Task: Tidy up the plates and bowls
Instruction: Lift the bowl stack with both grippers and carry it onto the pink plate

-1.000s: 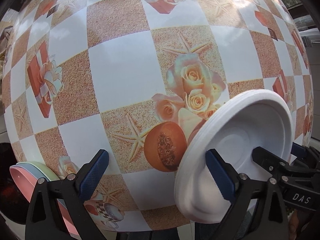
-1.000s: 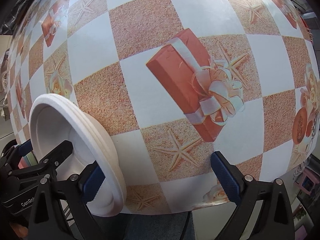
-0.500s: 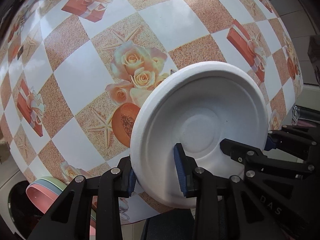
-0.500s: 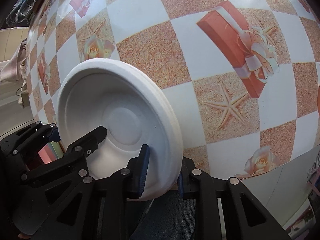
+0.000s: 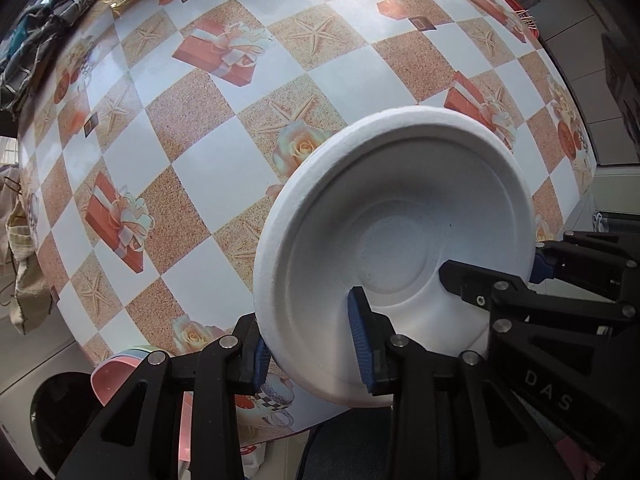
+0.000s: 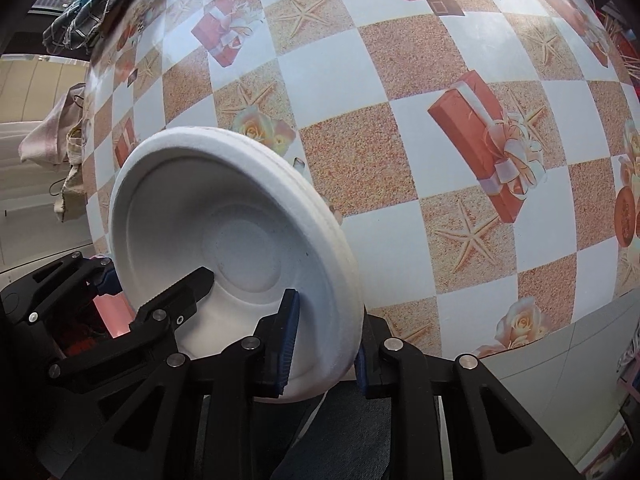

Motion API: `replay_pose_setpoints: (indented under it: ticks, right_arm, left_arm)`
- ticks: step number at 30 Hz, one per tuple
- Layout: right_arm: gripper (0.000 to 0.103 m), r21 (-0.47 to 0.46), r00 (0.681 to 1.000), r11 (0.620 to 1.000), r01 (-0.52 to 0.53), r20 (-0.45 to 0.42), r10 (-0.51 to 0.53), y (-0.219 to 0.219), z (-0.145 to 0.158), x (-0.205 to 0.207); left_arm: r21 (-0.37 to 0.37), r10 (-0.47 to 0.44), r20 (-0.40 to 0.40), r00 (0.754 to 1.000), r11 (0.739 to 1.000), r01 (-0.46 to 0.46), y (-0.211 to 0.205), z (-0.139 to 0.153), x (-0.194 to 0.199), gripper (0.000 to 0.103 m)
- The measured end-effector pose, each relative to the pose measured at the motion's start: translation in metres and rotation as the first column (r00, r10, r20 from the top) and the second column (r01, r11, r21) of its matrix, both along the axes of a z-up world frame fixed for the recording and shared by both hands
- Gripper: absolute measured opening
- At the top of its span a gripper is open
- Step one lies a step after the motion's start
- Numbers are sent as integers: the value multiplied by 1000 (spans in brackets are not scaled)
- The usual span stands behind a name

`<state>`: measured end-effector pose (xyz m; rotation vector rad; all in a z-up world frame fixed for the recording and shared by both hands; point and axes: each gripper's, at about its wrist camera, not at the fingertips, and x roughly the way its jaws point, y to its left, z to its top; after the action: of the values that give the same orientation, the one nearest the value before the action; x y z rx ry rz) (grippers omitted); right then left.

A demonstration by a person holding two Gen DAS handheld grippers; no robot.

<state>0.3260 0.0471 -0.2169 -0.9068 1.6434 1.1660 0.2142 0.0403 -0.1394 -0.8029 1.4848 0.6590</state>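
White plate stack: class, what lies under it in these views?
Under the white plate stack only the patterned tablecloth shows, its roses partly covered; the cloth directly beneath is hidden.

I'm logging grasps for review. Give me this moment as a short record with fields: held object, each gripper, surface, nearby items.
held object: white plate, tilted, above the table
left gripper: shut on the plate's rim
right gripper: shut on the rim, another spot
surface: checkered tablecloth
nearby: pastel bowls at the table's near edge

"DAS" on the right gripper (image 5: 536,276); nothing else legible.
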Motion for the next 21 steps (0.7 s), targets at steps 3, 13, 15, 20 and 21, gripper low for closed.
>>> replay_pose_setpoints:
  ticks: [3,13,15,20,21]
  right_arm:
    - [26,17,1000,1000,-12,7,11,-4,4,3]
    - [26,54,996,996,-77,43,75,10,24,-13]
    - [26,56,994,994,-96,49,94,11,26,-18]
    - [26,66,985,984,-163,73,158,17,32,-37]
    - [26,69,982,982,-177,78,171,18,33,-41]
  left_arm:
    - [18,7,8,1000,1000,-7,2,14,-12,37]
    - [42,73,38,997,996,-74,-7,37,-32,37]
    - [43,92,43,995,995,-94,-8,38,-40,37]
    - [45,156,58,986,986,-159,-8,41,-66,37]
    - [47,169,62,984,984,-173,-8,42,-72,37]
